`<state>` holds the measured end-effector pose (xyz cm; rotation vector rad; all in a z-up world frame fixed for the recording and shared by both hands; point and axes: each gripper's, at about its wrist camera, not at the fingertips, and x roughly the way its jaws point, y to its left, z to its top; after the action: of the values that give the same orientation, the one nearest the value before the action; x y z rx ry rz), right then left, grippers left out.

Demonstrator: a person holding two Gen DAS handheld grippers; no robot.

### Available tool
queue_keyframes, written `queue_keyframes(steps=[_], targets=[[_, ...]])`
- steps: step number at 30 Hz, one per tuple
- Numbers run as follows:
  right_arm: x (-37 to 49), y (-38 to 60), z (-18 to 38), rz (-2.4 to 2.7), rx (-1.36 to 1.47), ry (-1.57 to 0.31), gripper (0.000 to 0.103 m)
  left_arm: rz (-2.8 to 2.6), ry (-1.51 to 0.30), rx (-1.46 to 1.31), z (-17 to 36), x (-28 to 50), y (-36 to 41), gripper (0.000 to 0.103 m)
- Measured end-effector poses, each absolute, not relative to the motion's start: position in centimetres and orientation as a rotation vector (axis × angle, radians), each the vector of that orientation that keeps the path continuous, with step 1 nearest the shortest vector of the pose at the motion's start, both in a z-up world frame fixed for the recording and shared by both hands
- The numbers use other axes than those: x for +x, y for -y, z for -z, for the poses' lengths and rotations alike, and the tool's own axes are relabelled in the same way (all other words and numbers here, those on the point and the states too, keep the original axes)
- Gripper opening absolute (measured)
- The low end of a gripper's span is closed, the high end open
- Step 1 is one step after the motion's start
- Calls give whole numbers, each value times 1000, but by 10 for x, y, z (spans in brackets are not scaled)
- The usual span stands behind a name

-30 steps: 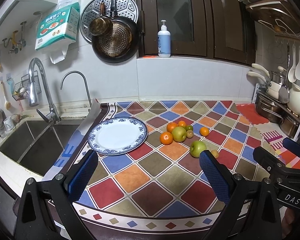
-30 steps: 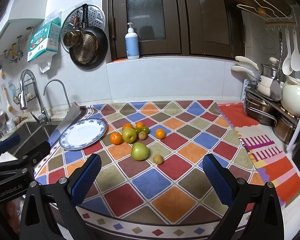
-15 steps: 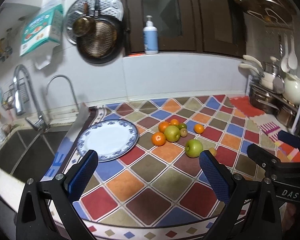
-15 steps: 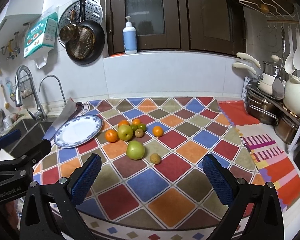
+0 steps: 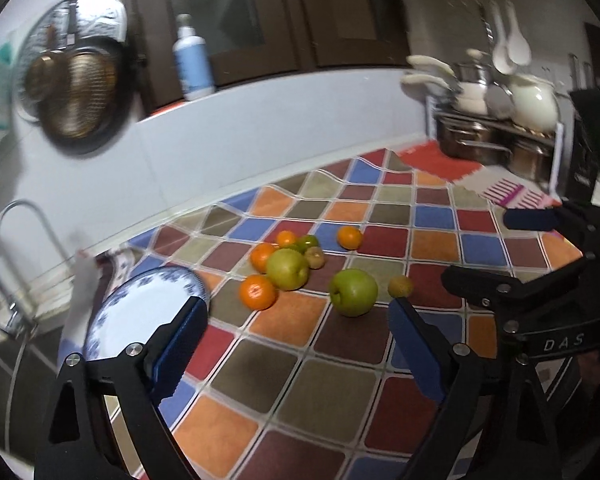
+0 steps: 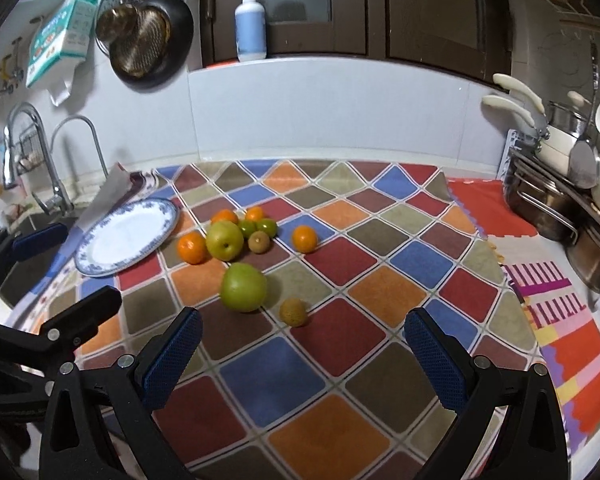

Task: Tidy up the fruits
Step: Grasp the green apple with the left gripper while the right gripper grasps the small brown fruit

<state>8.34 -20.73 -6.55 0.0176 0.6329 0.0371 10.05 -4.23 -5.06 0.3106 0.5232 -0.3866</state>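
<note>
Loose fruit lies on the chequered counter mat: a near green apple (image 5: 353,291) (image 6: 243,286), a second green apple (image 5: 287,268) (image 6: 224,239), several small oranges such as the orange (image 5: 257,291) (image 6: 191,247), and a small brown fruit (image 5: 400,285) (image 6: 293,311). A blue-rimmed white plate (image 5: 140,308) (image 6: 126,236) sits empty to their left. My left gripper (image 5: 296,344) hovers short of the fruit, jaws closing with nothing between them. My right gripper (image 6: 302,350) is open and empty, just short of the near apple and the brown fruit.
A sink with taps (image 6: 60,184) lies left of the plate. Pots and a white kettle on a rack (image 6: 556,192) stand at the right. A soap bottle (image 6: 251,24) is on the ledge and pans (image 6: 148,36) hang on the back wall.
Both grippers have moved forward and down toward the fruit, which now looks larger. The left view has rolled, tilting the counter, and its jaws have narrowed a little.
</note>
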Motion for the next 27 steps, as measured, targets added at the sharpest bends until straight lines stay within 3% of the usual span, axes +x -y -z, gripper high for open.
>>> queue_keyframes(steps=[7,20,27], targets=[[118,202,87,-51,-32,-713,90,534,-575,376,76,144,53,78],[162,202,124,-45,-32,-849,66,792,-705,410,117,191,75,63],[172,203,131,-54,-12,-875,52,873,-756,358,123,207,82,62]])
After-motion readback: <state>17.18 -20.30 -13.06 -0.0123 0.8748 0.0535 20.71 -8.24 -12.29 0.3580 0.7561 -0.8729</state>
